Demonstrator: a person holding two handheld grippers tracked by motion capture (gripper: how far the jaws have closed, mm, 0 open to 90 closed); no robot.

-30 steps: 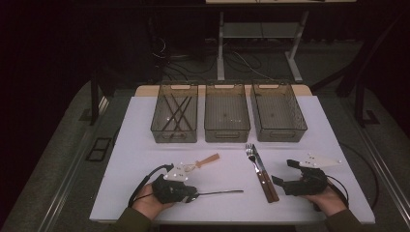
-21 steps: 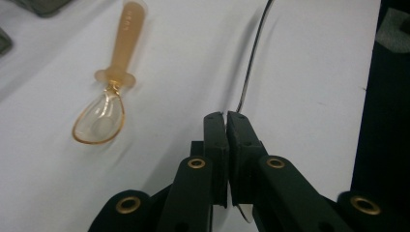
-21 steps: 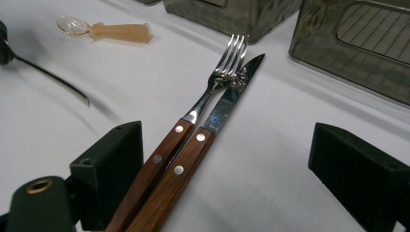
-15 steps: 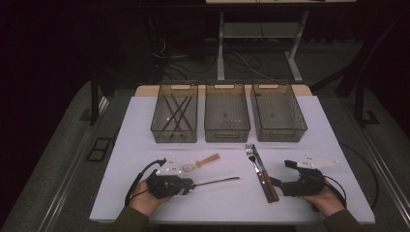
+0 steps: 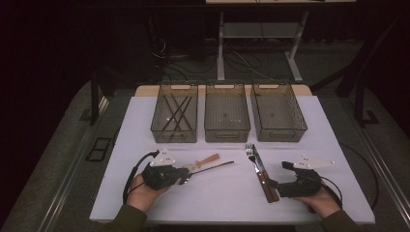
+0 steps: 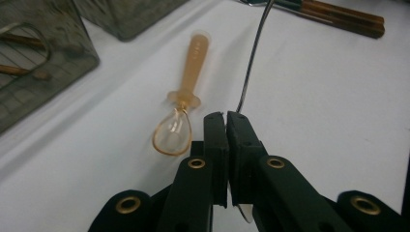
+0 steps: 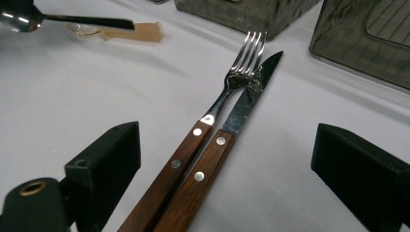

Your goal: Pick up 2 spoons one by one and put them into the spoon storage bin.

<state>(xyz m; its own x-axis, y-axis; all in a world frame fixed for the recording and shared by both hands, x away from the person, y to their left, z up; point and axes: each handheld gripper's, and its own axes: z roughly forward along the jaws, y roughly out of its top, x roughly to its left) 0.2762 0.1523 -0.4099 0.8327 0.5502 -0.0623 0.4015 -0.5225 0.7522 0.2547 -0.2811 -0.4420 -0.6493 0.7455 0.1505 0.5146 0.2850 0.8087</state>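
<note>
Nearest the person: left tool (image 5: 183,175), jaws pressed together on the bowl end of a metal spoon (image 5: 212,167), handle running away toward the fork (image 5: 251,154). Up close in the left gripper view, tool (image 6: 226,121) pinching the spoon (image 6: 254,58) right at the jaw tips, thin handle heading off toward the wooden handles at the top edge. Just left of the spoon, not quite touching by the look of it: small clear plastic spoon (image 6: 186,92) with an amber handle, lying flat on the white surface (image 6: 338,121).

Right tool (image 5: 276,183) held low at the near end of the fork and knife (image 5: 263,176), jaws spread wide, gripping nothing. In the right gripper view, tool (image 7: 227,193) open with the two wooden handles running up between the jaws. Fork (image 7: 217,104) and knife (image 7: 241,104) side by side, touching, tines and blade tip pointing away. Metal spoon (image 7: 58,19) off to the fork's far left, plastic spoon (image 7: 125,32) just behind it.

Farther back from the fork: three smoky clear bins in a row. Left bin (image 5: 174,117) holding some thin dark sticks, crossed. Middle bin (image 5: 226,112) and right bin (image 5: 278,111) hard to read inside, too dim to tell.
</note>
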